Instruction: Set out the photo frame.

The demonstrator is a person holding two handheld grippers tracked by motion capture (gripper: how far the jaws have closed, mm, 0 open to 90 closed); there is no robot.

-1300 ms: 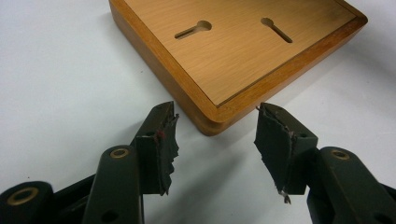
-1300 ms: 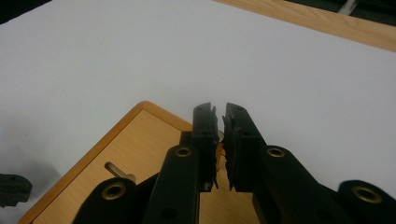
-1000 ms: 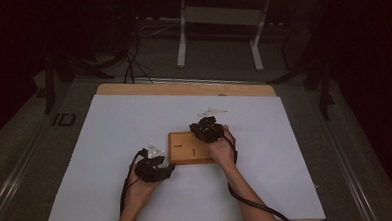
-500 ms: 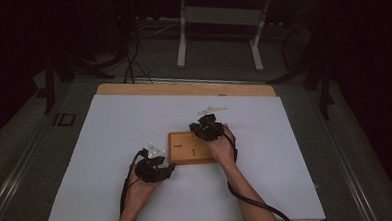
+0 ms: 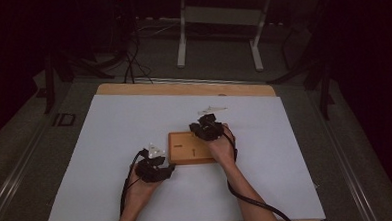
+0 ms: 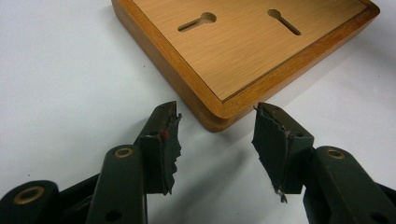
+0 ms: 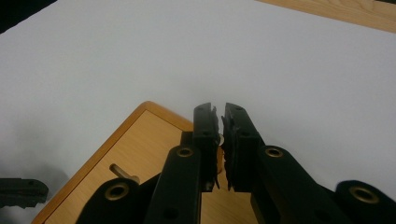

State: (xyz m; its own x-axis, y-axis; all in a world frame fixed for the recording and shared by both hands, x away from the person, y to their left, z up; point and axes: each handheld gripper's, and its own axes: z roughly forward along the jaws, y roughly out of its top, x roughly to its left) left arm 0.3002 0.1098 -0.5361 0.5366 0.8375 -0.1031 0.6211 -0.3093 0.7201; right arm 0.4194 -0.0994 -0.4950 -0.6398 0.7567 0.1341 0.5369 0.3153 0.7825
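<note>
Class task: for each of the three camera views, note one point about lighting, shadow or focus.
High view: room around the table is dark, the white sheet evenly lit. Left gripper view: wooden board sharp, with the left tool casting soft shadows on the sheet. Right gripper view: right tool close and slightly soft, with no glare on the sheet.

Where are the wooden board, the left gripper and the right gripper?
wooden board [image 6: 261,42]: left gripper view, its top face beside the keyhole slots.
left gripper [image 6: 215,122]: left gripper view, midway between its open fingertips.
right gripper [image 7: 220,108]: right gripper view, between its nearly closed fingertips.
</note>
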